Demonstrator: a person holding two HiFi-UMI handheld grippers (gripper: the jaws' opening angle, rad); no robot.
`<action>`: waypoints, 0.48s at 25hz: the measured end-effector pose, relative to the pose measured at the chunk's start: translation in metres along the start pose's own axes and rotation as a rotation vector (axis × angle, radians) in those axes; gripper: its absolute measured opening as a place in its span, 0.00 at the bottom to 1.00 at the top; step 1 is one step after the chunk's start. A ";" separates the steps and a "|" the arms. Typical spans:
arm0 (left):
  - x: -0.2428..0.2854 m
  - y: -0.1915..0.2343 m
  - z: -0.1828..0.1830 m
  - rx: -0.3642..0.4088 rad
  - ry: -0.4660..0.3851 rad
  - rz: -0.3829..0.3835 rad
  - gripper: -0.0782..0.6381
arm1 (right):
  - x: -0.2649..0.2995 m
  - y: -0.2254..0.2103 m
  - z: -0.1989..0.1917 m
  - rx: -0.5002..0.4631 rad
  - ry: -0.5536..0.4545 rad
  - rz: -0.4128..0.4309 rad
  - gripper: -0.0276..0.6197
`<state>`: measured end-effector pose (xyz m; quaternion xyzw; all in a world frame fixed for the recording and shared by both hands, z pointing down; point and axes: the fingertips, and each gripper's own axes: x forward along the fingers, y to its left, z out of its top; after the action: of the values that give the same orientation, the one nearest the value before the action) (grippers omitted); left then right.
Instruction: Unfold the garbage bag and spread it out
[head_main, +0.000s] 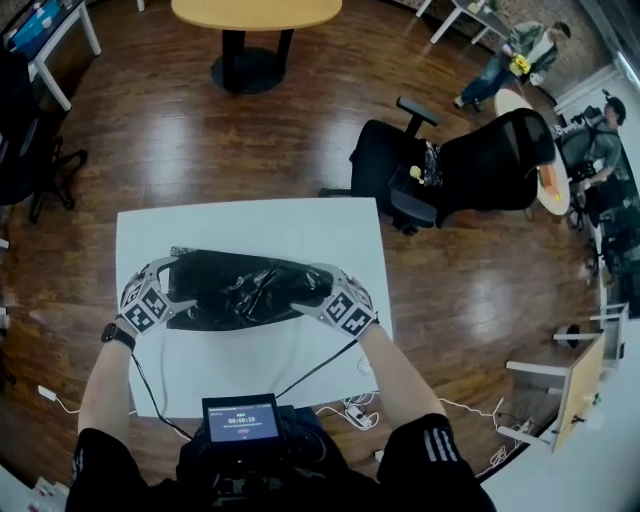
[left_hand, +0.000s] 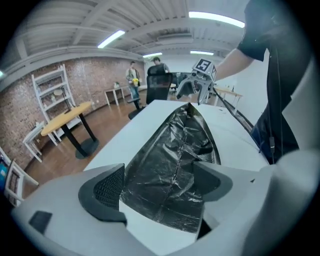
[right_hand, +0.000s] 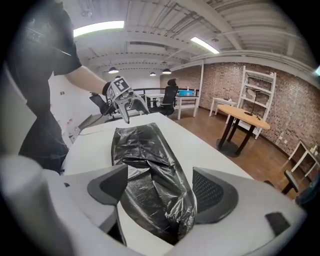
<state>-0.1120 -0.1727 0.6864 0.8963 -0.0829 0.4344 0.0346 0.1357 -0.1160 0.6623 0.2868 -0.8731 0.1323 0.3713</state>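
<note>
A black garbage bag (head_main: 240, 290) lies flattened lengthwise across the white table (head_main: 250, 225), crinkled and partly folded over itself. My left gripper (head_main: 178, 282) is at the bag's left end and my right gripper (head_main: 308, 290) at its right end, each just above the plastic. In the left gripper view the jaws of the left gripper (left_hand: 159, 182) stand wide apart over the bag (left_hand: 177, 160), with the right gripper (left_hand: 197, 82) at the far end. In the right gripper view the right gripper (right_hand: 157, 187) is open over the bag (right_hand: 150, 170), pads clear of it, and the left gripper (right_hand: 125, 102) is beyond.
Two black office chairs (head_main: 460, 170) stand off the table's far right corner. A round wooden table (head_main: 255, 12) is farther back. A small screen (head_main: 241, 420) sits at my chest, with cables (head_main: 350, 410) trailing over the table's near edge. People sit at desks far right.
</note>
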 end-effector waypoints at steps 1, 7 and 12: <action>-0.006 -0.001 0.004 0.003 -0.019 0.015 0.72 | -0.004 0.002 0.004 0.007 -0.011 -0.008 0.72; -0.041 -0.021 0.029 0.029 -0.089 0.043 0.72 | -0.032 0.024 0.028 0.073 -0.096 -0.045 0.70; -0.064 -0.030 0.042 -0.009 -0.145 0.065 0.72 | -0.062 0.029 0.048 0.183 -0.224 -0.107 0.70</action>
<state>-0.1132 -0.1411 0.6105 0.9220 -0.1163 0.3689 0.0185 0.1256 -0.0888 0.5838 0.3785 -0.8769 0.1583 0.2505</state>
